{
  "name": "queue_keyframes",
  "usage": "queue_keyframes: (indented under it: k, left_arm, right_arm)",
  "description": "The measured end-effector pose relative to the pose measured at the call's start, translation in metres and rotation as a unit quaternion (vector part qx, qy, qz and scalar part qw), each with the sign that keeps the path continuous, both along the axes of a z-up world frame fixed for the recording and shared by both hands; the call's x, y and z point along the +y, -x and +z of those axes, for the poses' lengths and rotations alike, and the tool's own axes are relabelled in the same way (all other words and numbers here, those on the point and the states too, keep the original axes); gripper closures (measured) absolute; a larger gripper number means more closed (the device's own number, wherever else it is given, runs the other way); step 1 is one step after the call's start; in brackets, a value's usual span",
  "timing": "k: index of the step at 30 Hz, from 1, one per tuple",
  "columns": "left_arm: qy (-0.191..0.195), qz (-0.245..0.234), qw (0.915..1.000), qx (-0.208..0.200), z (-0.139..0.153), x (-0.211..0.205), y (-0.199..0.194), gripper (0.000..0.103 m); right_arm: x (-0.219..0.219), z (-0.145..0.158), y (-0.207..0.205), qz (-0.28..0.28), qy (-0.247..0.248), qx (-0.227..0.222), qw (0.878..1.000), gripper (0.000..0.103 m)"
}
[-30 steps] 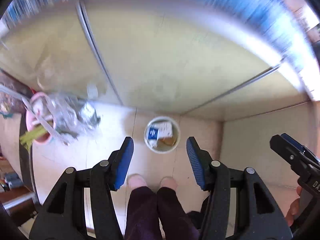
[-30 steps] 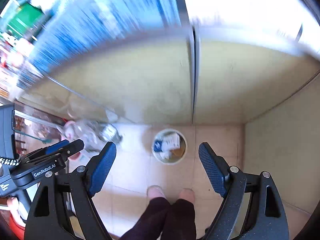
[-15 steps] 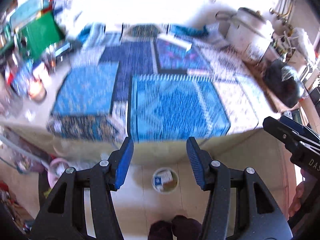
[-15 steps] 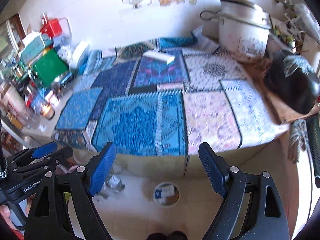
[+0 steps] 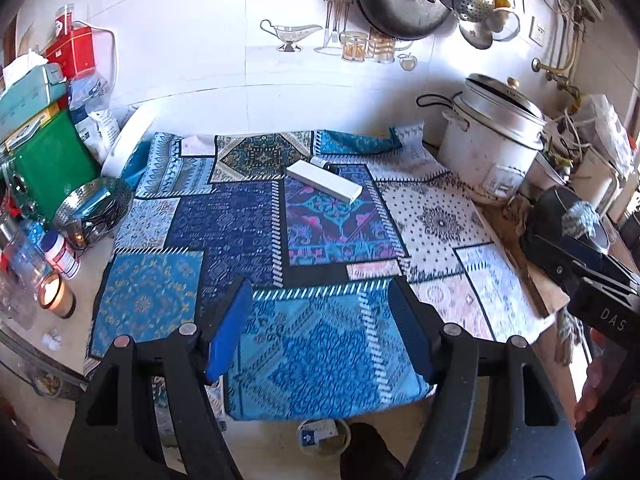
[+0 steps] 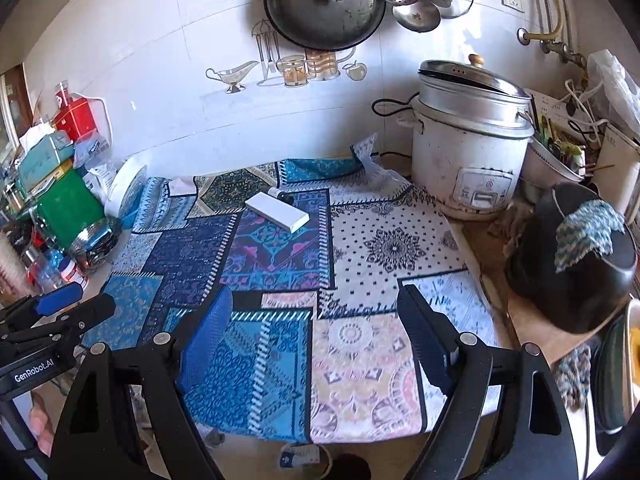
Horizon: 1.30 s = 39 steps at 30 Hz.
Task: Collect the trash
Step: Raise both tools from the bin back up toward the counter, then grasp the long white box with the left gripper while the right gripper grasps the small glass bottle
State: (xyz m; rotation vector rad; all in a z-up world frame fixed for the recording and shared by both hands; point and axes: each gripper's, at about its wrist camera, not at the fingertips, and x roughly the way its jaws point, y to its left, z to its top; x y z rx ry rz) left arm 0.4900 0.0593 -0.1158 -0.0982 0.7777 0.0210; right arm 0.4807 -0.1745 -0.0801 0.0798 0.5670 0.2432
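Observation:
A long white box (image 5: 325,181) lies on the patterned cloth (image 5: 248,240) at the back of the counter, with a small dark-capped tube (image 5: 323,164) just behind it. Both show in the right wrist view too, the box (image 6: 277,211) and the tube (image 6: 281,194). My left gripper (image 5: 320,328) is open and empty above the cloth's front edge. My right gripper (image 6: 316,336) is open and empty, also over the front edge. A white bin (image 5: 323,436) holding trash stands on the floor below; it also shows in the right wrist view (image 6: 300,458).
A rice cooker (image 6: 468,148) stands at the back right, a black pot (image 6: 576,264) at the right edge. Boxes, a green tin (image 5: 44,168), a steel strainer (image 5: 94,210) and a lit candle (image 5: 54,296) crowd the left. Pans hang on the wall (image 6: 324,4).
Both grippers have swung up from looking at the floor and bin to looking across the counter. Both stay open and empty.

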Motion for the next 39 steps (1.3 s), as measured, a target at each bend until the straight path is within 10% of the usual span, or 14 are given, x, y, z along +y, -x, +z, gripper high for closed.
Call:
queue_keyframes:
  k: [8, 21, 39]
  left_arm:
    - [0.015, 0.031, 0.9989, 0.030, -0.011, -0.031, -0.136, 0.034]
    - [0.028, 0.098, 0.9866, 0.128, -0.109, -0.040, -0.321, 0.032]
    - [0.030, 0.168, 0.9693, 0.177, -0.178, -0.009, -0.364, 0.038]
  right_arm:
    - [-0.030, 0.022, -0.113, 0.046, 0.029, 0.007, 0.999, 0.021]
    - [-0.059, -0.003, -0.227, 0.036, 0.042, 0.060, 0.997, 0.021]
    - [-0.025, -0.030, -0.285, 0.071, 0.051, 0.099, 0.991, 0.021]
